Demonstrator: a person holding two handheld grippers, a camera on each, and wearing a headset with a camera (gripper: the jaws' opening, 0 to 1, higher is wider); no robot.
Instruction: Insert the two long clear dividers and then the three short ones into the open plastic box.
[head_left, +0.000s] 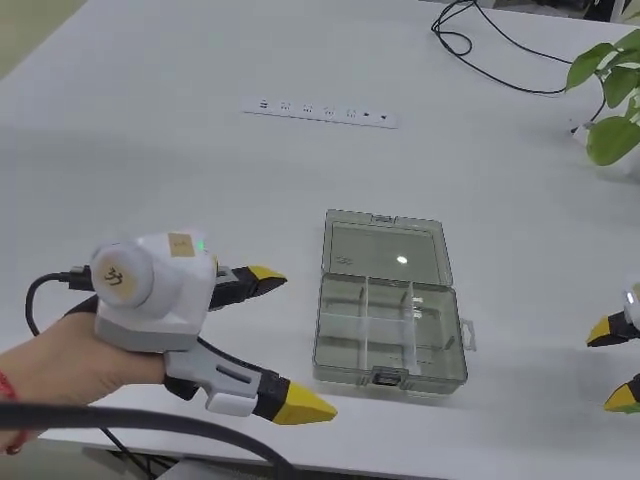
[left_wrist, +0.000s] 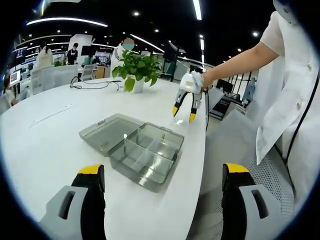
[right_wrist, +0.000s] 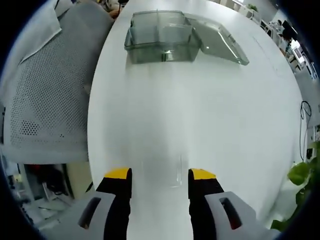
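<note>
A thin clear plastic divider (right_wrist: 167, 171), seen bottom centre between the right gripper's (right_wrist: 160, 173) parted jaws, is probably light, stiff, slippery, so best pinched across its width; left gripper (left_wrist: 163, 168) is spread wide too.

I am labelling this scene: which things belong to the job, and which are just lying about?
Job: box, fitted dividers, loose divider, left gripper, right gripper.
Lying about: power strip, cable, plant.
</note>
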